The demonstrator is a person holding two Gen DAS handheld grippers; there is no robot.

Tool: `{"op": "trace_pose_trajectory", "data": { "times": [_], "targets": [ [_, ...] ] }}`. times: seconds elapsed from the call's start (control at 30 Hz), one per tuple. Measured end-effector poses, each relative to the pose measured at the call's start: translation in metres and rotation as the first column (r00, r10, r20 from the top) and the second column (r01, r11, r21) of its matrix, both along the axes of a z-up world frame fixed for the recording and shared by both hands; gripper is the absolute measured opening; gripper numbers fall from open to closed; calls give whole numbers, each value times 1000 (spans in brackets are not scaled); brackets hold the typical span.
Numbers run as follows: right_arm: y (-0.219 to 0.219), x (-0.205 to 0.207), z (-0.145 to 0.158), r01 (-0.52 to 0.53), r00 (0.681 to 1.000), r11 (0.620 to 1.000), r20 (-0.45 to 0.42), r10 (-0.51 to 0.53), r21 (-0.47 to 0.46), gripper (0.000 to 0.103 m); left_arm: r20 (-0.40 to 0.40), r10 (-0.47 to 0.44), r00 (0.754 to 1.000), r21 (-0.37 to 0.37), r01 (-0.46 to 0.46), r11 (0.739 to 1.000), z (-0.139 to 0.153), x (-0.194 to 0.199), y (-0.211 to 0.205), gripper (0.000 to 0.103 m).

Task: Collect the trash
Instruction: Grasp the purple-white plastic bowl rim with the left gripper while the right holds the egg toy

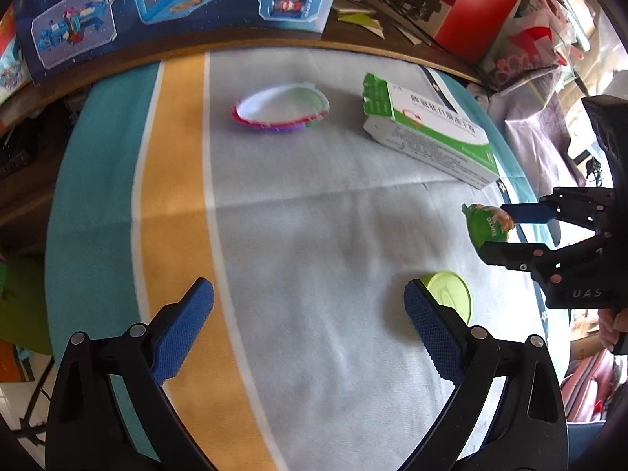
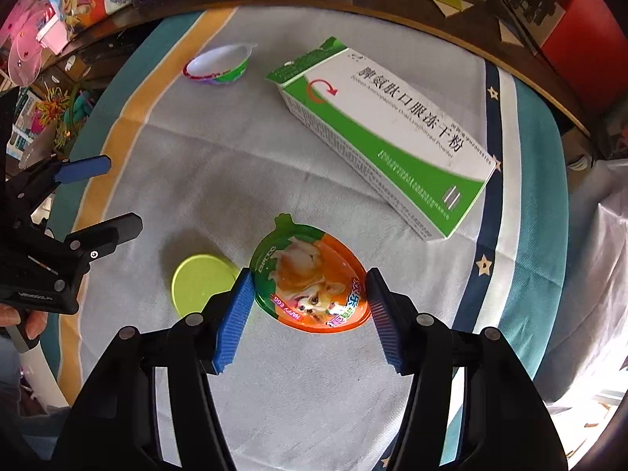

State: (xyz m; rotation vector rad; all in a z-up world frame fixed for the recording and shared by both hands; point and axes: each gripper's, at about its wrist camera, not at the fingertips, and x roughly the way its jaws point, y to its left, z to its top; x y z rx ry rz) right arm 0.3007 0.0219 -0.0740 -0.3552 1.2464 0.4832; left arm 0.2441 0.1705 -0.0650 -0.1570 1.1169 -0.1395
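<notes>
The right gripper [image 2: 308,306] pinches the egg-shaped lid [image 2: 310,280] by its thin rim, prob light & bendy; left gripper [image 1: 308,329] jaws spread, empty.

Five kinds of thing are showing on the striped cloth [image 2: 522,196], one of each: one green-and-white medicine box [image 2: 386,137] is lying flat, one egg-shaped plastic shell [image 2: 218,64] is sitting open side up, one egg-shaped printed lid [image 2: 310,278] is sitting between blue pads, one round yellow-green cap [image 2: 202,282] is lying beside it. Two grippers are appearing, left gripper [image 1: 308,329] and right gripper [image 2: 308,314].
</notes>
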Motion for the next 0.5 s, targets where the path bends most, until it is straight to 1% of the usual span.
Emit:
{"op": "trace_pose_trajectory", "data": {
  "times": [0.1, 0.2, 0.23, 0.3, 0.4, 0.5],
  "targets": [
    [7, 8, 9, 10, 1000, 1000, 19, -10, 10, 56, 45, -8, 999, 41, 6, 999, 11, 13, 8, 97],
    [13, 17, 14, 32, 999, 999, 8, -32, 35, 56, 69, -1, 998, 42, -2, 999, 18, 34, 22, 96],
    [14, 22, 15, 43, 999, 998, -3, -43, 50, 56, 72, 3, 997, 40, -6, 999, 19, 41, 26, 95],
    [18, 32, 17, 58, 998, 996, -12, -57, 74, 56, 69, 8, 998, 22, -10, 1000, 20, 56, 35, 82],
    [29, 50, 27, 64, 998, 994, 4, -65, 90, 56, 67, 13, 998, -10, -12, 1000, 19, 76, 45, 75],
    [39, 65, 32, 68, 997, 993, 16, -69, 94, 56, 65, 18, 998, -16, -17, 1000, 16, 95, 49, 73]
  ]
}}
